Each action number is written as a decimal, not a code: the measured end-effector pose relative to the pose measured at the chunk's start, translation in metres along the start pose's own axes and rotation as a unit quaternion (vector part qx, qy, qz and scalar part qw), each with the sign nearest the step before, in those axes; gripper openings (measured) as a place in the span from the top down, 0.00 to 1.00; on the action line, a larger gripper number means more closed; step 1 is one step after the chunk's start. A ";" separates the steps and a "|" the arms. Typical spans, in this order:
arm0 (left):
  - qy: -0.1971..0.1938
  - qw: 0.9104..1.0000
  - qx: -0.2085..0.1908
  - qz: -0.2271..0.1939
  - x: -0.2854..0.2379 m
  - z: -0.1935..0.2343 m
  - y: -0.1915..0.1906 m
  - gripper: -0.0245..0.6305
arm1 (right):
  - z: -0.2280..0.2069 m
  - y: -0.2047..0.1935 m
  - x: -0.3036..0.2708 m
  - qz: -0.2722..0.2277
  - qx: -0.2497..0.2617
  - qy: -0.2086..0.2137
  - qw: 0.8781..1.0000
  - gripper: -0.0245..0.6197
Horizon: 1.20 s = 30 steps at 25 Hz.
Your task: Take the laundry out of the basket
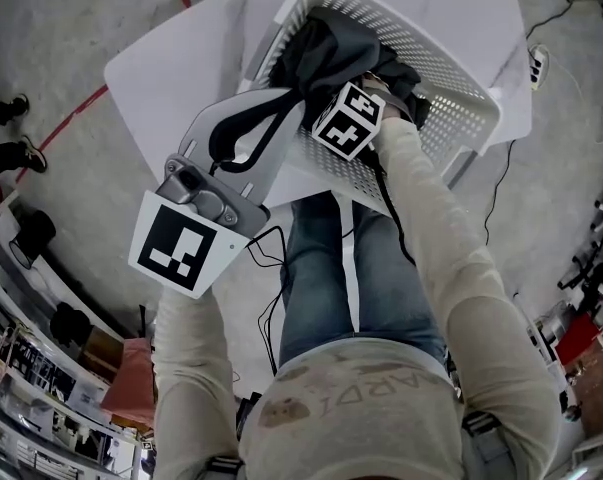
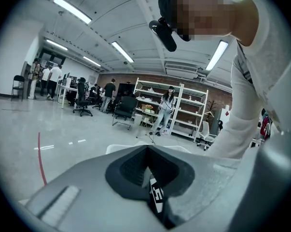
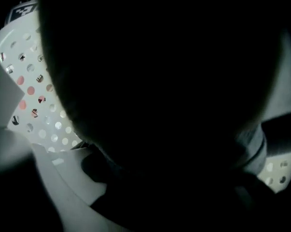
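Head view, looking steeply down. The white perforated basket (image 1: 451,118) stands on the white tabletop (image 1: 181,68) and covers the tabletop's near edge, so how close it sits to that edge cannot be told; the far edge is cut off at the top of the view. The dark laundry (image 1: 336,43) lies heaped in the basket, against the wall nearer the tabletop's left corner. The right gripper (image 1: 349,118) points down into this heap: only its marker cube and the sleeve behind it show, and its fingers are buried in cloth. In the right gripper view the dark laundry (image 3: 159,81) fills nearly the whole field, leaving one pale finger (image 3: 63,178) at lower left and a strip of basket wall (image 3: 34,86); cloth lies between the fingers, but whether they press on it cannot be made out. The left gripper (image 1: 281,103) lies nearly level, its tips at the basket's rim beside the laundry; contact is uncertain. In the left gripper view its fingers (image 2: 87,178) meet at the tips and hold nothing. Open room: bare tabletop toward the left corner, and the right half of the basket's interior.
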State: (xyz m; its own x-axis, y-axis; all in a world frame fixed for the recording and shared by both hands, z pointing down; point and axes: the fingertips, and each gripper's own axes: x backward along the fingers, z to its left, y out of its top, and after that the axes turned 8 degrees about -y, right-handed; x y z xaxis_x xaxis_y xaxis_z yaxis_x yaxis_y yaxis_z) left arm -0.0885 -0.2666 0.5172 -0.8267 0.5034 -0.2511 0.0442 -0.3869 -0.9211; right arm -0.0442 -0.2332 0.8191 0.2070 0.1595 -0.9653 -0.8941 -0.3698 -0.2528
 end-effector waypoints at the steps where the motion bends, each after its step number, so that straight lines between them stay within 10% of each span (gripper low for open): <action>1: 0.001 1.000 0.000 0.002 0.000 0.000 -0.001 0.96 | -0.001 0.000 0.000 0.002 -0.003 0.000 1.000 0.55; 13: 0.013 1.000 -0.008 -0.006 0.015 -0.007 0.013 0.96 | -0.008 0.022 0.075 -0.107 -0.100 0.025 0.989 0.74; 30: 0.039 0.995 -0.068 -0.059 0.038 -0.064 0.137 0.96 | -0.035 0.069 0.341 -0.377 -0.217 -0.019 0.900 0.75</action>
State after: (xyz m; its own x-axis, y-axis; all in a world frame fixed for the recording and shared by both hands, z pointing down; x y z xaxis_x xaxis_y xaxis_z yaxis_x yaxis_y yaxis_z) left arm -0.0783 -0.2508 0.3627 -0.7847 0.5998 -0.1566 0.0290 -0.2168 -0.9758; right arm -0.0211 -0.2363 0.4703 0.6686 0.5431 -0.5080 -0.2637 -0.4656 -0.8448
